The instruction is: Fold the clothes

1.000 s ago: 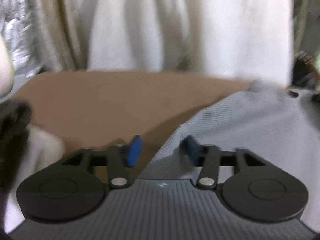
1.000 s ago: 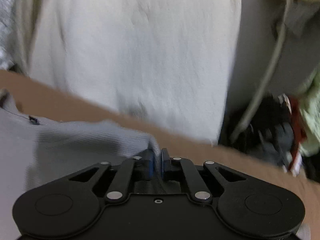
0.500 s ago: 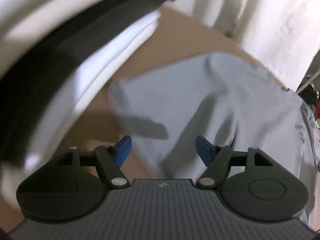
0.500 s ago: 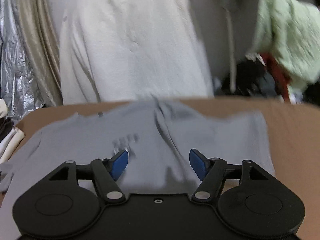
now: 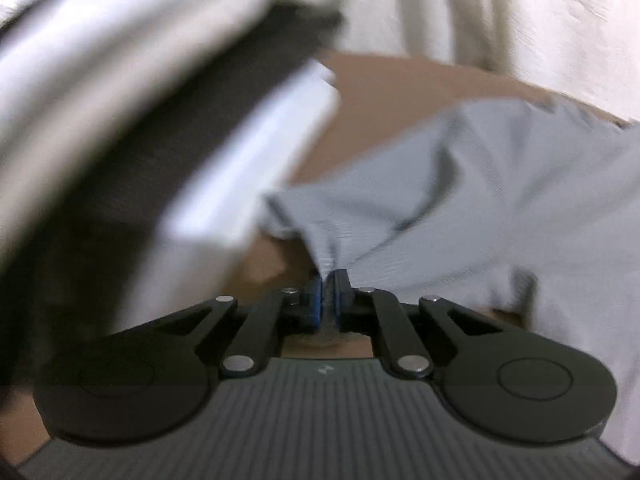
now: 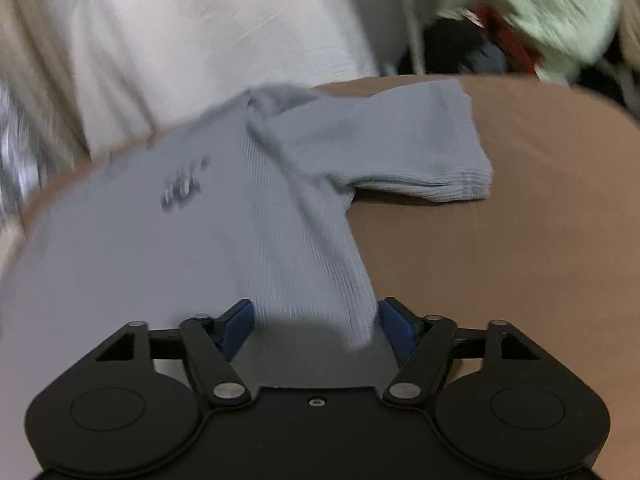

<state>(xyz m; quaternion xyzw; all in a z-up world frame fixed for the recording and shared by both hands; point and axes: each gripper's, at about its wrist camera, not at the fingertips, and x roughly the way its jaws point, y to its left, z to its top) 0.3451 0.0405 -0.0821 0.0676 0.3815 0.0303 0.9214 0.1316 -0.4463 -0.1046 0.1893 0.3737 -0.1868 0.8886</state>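
Note:
A grey ribbed shirt lies spread on the brown table, one short sleeve reaching out to the right. My right gripper hovers low over the shirt's side edge below that sleeve. Its jaws are opening, the edge of the cloth lies between the blue pads, and neither pad presses on it. In the left wrist view my left gripper is shut on a pinched fold at the edge of the grey shirt, which rises slightly from the brown table.
A blurred stack of folded clothes, white and black layers, stands close on the left of the left gripper. White cloth hangs behind the table. A pale green garment and dark clutter sit beyond the far right edge.
My left gripper swung toward the stack side and closed on the shirt's edge. My right gripper opened from shut and swung across to the side edge below the sleeve.

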